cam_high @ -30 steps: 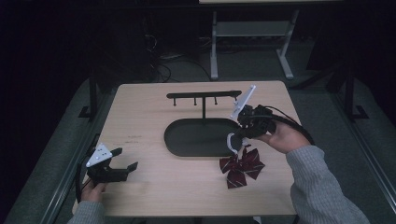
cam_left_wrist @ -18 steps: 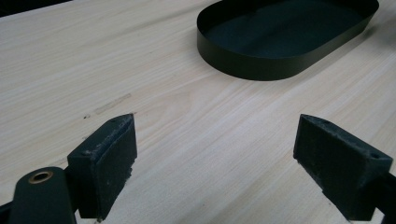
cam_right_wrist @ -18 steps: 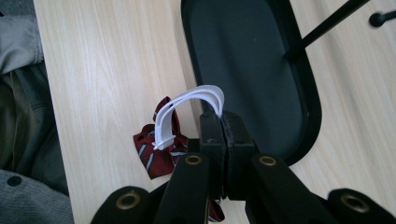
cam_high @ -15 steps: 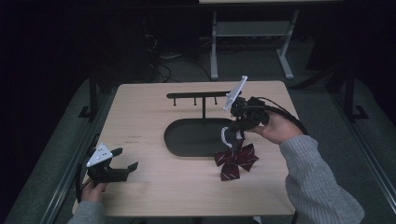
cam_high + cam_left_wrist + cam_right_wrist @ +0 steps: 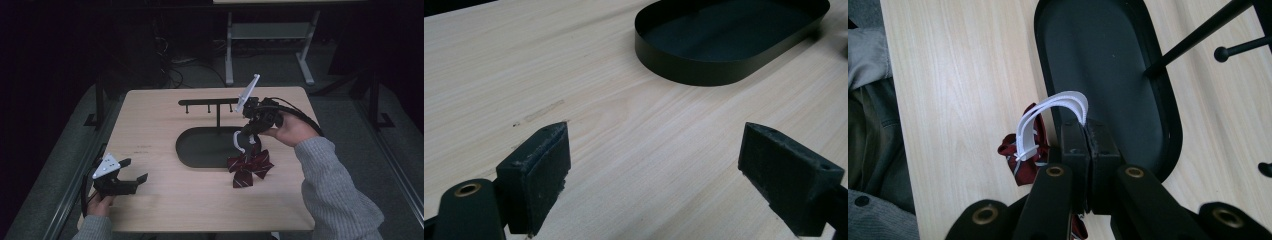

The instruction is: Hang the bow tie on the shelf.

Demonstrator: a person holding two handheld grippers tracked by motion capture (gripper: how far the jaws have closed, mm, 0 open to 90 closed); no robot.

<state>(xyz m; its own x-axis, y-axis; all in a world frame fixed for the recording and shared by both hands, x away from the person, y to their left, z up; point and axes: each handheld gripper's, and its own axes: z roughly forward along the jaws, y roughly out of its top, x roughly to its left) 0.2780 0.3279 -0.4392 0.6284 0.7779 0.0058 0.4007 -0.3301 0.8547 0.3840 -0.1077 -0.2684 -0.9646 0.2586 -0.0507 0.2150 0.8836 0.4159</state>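
The right gripper has its jaws pressed together on the white elastic loop of a dark red striped bow tie, just past the 3 o'clock end of the black oval tray at the middle of the counter. In the high view the bow hangs from the loop with its lower wings on or just above the wood; which of the two is hard to tell. In the right gripper view the loop arches out from the closed pads, with the bow beneath and to the left.

The work in hand looks like hanging the bow tie on the black peg rack that rises from the tray toward 12 o'clock. To do it well, keep the pinch near the top of the loop so that a clear opening of elastic stands free of the pads. Raise the bow fully off the counter before carrying it toward 11 o'clock, then bring the loop's opening over a peg tip and lower it on before loosening the pinch. The rack is light-looking, so avoid knocking its post.

The left gripper rests at 7 o'clock with jaws spread and empty.
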